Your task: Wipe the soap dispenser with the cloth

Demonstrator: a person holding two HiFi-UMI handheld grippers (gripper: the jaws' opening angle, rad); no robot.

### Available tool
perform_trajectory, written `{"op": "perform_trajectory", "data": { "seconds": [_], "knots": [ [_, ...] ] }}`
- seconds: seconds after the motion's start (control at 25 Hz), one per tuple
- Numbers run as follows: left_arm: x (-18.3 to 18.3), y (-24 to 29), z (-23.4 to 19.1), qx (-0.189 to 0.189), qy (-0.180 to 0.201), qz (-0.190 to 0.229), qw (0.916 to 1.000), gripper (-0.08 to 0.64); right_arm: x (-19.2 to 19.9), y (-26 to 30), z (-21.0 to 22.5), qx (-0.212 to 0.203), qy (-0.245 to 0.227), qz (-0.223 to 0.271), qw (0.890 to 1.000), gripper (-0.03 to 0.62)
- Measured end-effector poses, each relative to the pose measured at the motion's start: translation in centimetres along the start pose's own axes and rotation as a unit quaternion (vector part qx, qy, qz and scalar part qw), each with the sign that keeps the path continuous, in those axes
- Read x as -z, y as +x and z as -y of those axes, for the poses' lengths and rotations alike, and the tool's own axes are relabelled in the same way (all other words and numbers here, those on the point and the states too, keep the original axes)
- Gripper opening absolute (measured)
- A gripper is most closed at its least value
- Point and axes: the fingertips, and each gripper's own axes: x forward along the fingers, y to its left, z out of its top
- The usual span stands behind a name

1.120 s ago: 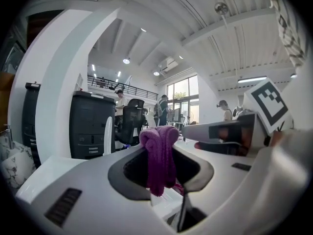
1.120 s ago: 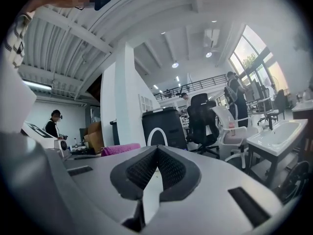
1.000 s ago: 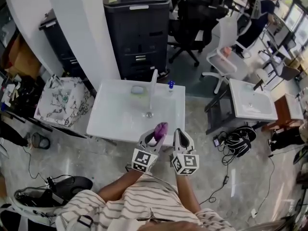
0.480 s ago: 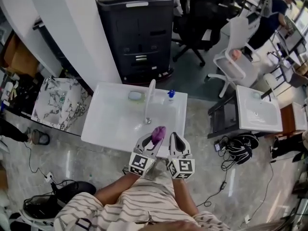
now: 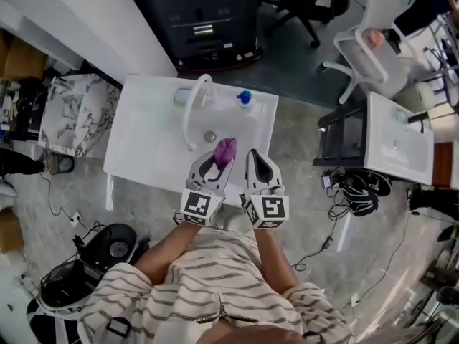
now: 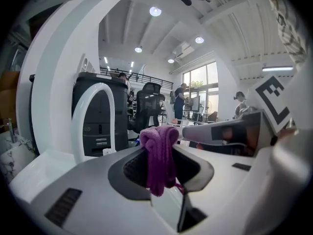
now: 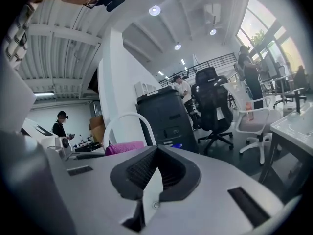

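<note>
A white sink (image 5: 136, 149) with a curved faucet (image 5: 192, 102) fills the middle. The left gripper (image 5: 215, 160) pinches a purple cloth (image 5: 225, 150) above the sink's front part. The blue-topped soap dispenser (image 5: 244, 97) stands at the back rim, and the right gripper (image 5: 257, 162) is closed and empty.

purple cloth (image 5: 225, 151) (bunched), blue-topped soap dispenser (image 5: 244, 97)

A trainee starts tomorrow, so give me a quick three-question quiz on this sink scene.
1. True or false: the right gripper is shut and empty.
2. What does the left gripper hold? A sponge; B purple cloth; C bottle.
3. Fill in: the dispenser has a ____ top.
Key: 1 true; 2 B; 3 blue.
</note>
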Motion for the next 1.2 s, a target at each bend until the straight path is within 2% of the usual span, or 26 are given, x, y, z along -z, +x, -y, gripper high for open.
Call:
{"op": "perform_trajectory", "data": {
  "seconds": [0.28,0.56,1.0,1.2],
  "knots": [
    [0.7,1.9,-1.7,-0.021,-0.014,-0.009,0.9996,0.117,1.2,3.7,1.9,-0.005,0.0,-0.018,1.0,0.008],
    [1.5,4.3,-2.8,-0.002,-0.022,-0.014,0.9997,0.117,1.7,6.6,3.5,0.013,-0.013,-0.02,1.0,0.008],
    [3.2,6.0,-4.6,0.007,-0.038,-0.026,0.9989,0.117,3.5,12.1,5.0,0.015,-0.039,-0.036,0.998,0.006],
    [3.9,6.3,-4.7,0.007,-0.02,-0.031,0.9993,0.117,4.3,14.0,5.6,0.014,-0.051,-0.043,0.998,0.005]
  ]
}}
